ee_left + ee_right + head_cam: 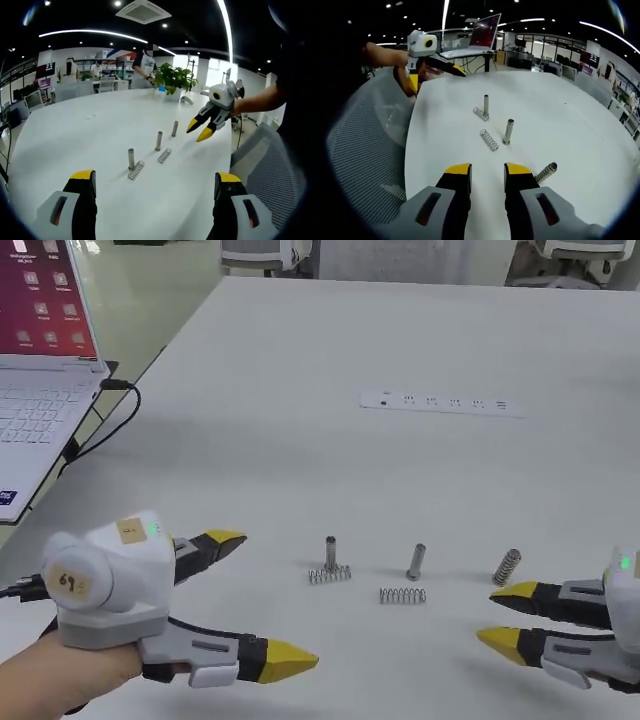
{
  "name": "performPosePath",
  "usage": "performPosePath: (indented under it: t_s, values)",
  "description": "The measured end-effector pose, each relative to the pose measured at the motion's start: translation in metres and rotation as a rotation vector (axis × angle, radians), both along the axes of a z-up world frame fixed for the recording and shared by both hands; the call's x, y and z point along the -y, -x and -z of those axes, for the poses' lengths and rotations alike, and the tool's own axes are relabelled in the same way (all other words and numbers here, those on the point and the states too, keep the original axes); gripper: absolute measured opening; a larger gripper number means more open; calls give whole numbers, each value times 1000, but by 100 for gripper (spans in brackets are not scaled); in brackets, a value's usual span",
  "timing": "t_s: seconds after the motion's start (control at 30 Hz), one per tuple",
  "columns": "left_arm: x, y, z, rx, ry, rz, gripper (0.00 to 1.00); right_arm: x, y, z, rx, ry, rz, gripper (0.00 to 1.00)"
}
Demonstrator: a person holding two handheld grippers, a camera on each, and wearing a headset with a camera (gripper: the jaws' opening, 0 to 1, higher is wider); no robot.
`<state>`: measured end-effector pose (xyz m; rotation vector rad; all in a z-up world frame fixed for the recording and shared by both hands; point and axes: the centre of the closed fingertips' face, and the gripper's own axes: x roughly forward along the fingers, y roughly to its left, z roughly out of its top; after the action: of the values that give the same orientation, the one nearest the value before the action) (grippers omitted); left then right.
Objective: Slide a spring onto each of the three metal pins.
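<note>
I'm holding my L gripper (270, 600) low over the white table (300, 440), left of the pins, w/ jaws spread wide & gripping nothing. My R gripper (493, 614) is hovering just beside the rightmost pin (507, 566), jaws a little apart, also empty. That pin's wearing a spring, while the left pin (330, 550) & mid pin (416, 560) are standing bare, w/ one loose spring (329, 574) touching the left pin's foot & another loose spring (402, 595) lying near the mid pin.
</note>
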<state>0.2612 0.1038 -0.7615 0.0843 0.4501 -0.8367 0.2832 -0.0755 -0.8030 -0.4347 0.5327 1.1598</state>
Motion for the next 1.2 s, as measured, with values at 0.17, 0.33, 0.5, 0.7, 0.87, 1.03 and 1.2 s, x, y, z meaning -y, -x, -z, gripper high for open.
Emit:
performPosePath:
  t_s: [0.17,0.33,0.5,0.7,0.87,1.03,1.2]
  values:
    - [-1,-1,-2,6,2,-4,95,-15,-5,1,19,20,-51,24]
    - [-1,-1,-1,6,2,-3,95,-27,-10,7,17,35,-84,22]
    - [-2,0,0,7,-2,-5,95,-44,-11,12,17,51,-128,22]
    - [-5,0,-1,5,-2,-11,95,-60,-15,18,3,58,-146,22]
    - [-6,1,1,2,-7,-11,95,-63,-21,26,-8,79,-132,21]
    - [-5,1,2,-2,-7,-10,95,-63,-24,36,-19,104,-133,19]
    - [-5,1,2,-2,-7,-9,95,-63,-28,46,-29,124,-126,16]
